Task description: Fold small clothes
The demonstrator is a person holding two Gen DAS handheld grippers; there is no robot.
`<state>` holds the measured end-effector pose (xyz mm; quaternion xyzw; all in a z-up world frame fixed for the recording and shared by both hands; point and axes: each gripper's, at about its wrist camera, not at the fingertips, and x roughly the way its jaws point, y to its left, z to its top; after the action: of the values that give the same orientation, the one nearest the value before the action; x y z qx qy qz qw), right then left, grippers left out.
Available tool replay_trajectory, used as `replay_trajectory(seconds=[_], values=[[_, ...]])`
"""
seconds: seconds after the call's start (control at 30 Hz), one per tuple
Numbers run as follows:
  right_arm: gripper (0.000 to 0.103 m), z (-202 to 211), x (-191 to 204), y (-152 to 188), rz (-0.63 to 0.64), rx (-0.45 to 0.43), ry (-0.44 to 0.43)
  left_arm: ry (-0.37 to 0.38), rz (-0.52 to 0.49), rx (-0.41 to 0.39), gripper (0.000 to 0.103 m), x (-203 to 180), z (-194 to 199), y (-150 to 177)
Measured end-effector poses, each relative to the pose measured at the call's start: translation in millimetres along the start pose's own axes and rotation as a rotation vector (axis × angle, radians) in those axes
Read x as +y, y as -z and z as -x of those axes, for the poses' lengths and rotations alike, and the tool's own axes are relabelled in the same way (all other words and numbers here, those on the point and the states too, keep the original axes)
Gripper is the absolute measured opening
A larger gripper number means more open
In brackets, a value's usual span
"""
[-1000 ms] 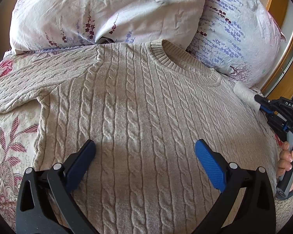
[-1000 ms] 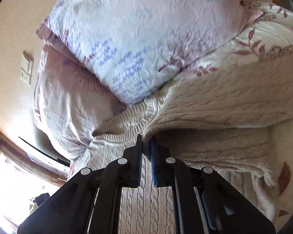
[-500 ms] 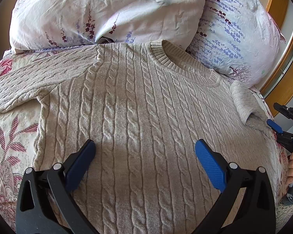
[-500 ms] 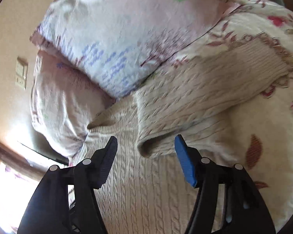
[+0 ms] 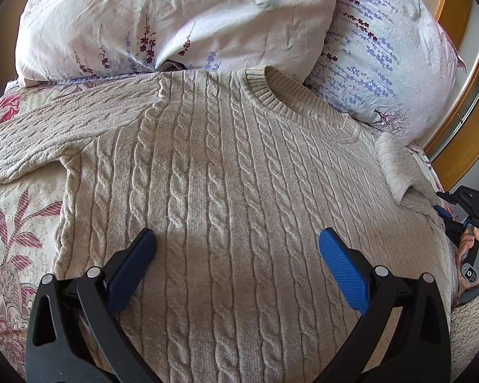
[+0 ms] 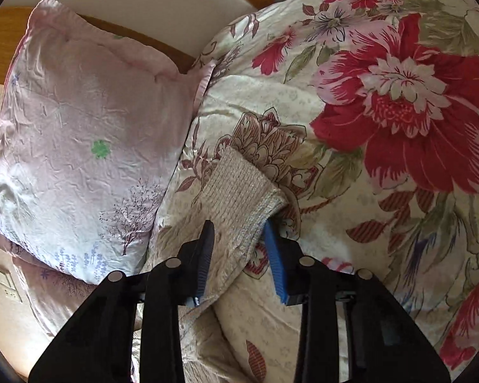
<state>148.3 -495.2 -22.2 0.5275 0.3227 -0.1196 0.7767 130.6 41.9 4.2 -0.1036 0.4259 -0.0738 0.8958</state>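
A beige cable-knit sweater (image 5: 226, 175) lies face up on the bed, collar toward the pillows. Its left sleeve (image 5: 48, 134) stretches out to the left. Its right sleeve (image 5: 399, 172) is folded back near the right shoulder. My left gripper (image 5: 236, 252) is open and empty, low over the sweater's chest. My right gripper (image 6: 239, 242) is open, its jaws either side of the ribbed sleeve cuff (image 6: 239, 191), which lies on the bedspread. The right gripper also shows at the left wrist view's right edge (image 5: 463, 210), held by a hand.
Two pale floral pillows (image 5: 163, 16) (image 5: 383, 57) lean at the head of the bed. A floral bedspread (image 6: 383, 111) covers the bed. A wooden headboard (image 5: 472, 121) runs along the right. A wall switch (image 6: 6, 281) is at the left.
My right gripper opened and let go of the sleeve fold, then swung right and now straddles the cuff. The folded sleeve settled on the sweater. The left gripper has not moved.
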Motion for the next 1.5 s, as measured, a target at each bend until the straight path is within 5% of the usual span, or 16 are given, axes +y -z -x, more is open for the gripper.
replay_trajectory(seconds=[0.13,0.3,0.53,0.63,0.8,1.0,1.1,1.3,1.4,1.5], values=[[0.010,-1,15,1,0.067,-0.005,-0.040,0.006,0.006,-0.002,0.101,1,2,0],[0.010,25,97,29,0.286,-0.001,-0.293,0.011,0.010,-0.004,0.101,1,3,-1],[0.010,-7,203,145,0.554,0.267,-0.561,0.100,0.093,-0.042,0.101,17,11,-1],[0.010,-48,219,202,0.612,0.409,-0.546,0.129,0.141,-0.068,0.101,25,16,-2],[0.009,-107,211,277,0.601,0.623,-0.446,0.054,0.230,-0.157,0.101,41,29,-2],[0.008,-119,226,309,0.649,0.683,-0.449,0.014,0.335,-0.212,0.101,61,38,-2],[0.009,-105,237,310,0.794,0.631,-0.422,0.010,0.344,-0.221,0.101,65,40,0],[0.036,-58,247,327,1.268,0.498,-0.358,0.006,0.372,-0.236,0.101,70,44,2],[0.051,-51,247,350,1.476,0.436,-0.315,-0.061,0.426,-0.306,0.101,79,57,6],[0.054,-58,240,365,1.574,0.448,-0.290,-0.134,0.487,-0.407,0.101,89,77,11]])
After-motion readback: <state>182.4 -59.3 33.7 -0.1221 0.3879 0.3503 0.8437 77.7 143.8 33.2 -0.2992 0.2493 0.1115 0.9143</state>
